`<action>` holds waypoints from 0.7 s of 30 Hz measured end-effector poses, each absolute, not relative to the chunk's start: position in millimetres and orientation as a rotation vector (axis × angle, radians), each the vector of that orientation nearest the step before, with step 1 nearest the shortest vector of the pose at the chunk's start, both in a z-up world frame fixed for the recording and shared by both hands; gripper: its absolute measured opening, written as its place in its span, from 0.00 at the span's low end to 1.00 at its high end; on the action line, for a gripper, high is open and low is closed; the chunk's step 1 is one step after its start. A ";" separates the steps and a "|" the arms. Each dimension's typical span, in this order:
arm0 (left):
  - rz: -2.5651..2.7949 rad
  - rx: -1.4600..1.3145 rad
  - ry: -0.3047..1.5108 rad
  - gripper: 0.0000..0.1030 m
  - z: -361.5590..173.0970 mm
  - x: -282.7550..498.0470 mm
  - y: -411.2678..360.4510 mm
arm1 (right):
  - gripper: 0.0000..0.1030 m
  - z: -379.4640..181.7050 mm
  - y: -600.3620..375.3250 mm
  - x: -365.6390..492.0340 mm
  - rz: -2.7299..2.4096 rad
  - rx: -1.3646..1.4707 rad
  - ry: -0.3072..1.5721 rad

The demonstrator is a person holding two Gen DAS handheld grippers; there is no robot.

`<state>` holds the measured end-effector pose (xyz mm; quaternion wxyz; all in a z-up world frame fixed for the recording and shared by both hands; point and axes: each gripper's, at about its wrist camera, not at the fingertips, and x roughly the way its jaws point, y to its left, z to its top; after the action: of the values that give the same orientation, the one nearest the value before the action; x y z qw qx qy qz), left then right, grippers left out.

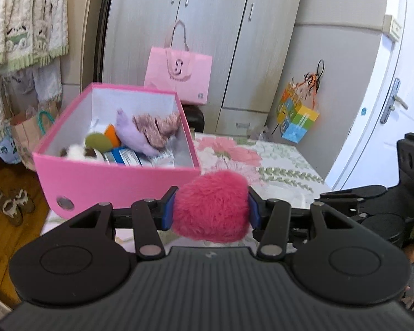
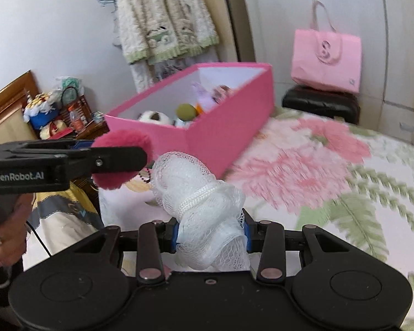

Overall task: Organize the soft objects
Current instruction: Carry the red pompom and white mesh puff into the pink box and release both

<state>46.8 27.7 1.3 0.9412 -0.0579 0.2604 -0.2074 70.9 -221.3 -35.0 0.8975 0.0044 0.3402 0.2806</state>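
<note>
My left gripper (image 1: pixel 211 209) is shut on a fluffy pink pompom (image 1: pixel 211 207), held above the bed just in front of an open pink box (image 1: pixel 118 182). The box holds several soft toys, among them a purple plush (image 1: pixel 132 132) and a green ball (image 1: pixel 98 141). My right gripper (image 2: pixel 210 237) is shut on a white mesh bath sponge (image 2: pixel 198 201). In the right wrist view the left gripper (image 2: pixel 118 160) with the pompom (image 2: pixel 116 142) is at the left, in front of the box (image 2: pixel 223 138).
The box stands on a bed with a floral cover (image 2: pixel 317 165). A pink paper bag (image 1: pixel 179 77) sits on a black stool (image 2: pixel 320 102) by grey wardrobes (image 1: pixel 215 27). Hanging clothes (image 2: pixel 162 19), a cluttered nightstand (image 2: pixel 58 115), and shoes on the floor (image 1: pixel 11 204) are at the left.
</note>
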 end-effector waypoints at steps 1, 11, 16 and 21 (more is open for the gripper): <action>-0.427 -0.118 0.521 0.47 5.6 46.9 30.8 | 0.44 -29.4 -217.3 72.0 0.588 0.001 0.691; -0.453 -0.159 0.393 0.47 44.2 61.7 55.1 | 0.44 7.1 -184.8 91.9 0.617 -0.028 0.537; -0.414 -0.192 0.372 0.47 50.7 92.2 69.0 | 0.44 18.2 -168.9 119.9 0.602 -0.019 0.494; -0.298 -0.268 0.380 0.48 42.4 136.8 84.5 | 0.44 18.6 -137.1 163.7 0.638 -0.089 0.503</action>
<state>136.8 84.5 42.4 0.9621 -0.1321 0.1877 -0.1469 163.7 -137.1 18.6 0.9177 -0.0433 0.2444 0.3102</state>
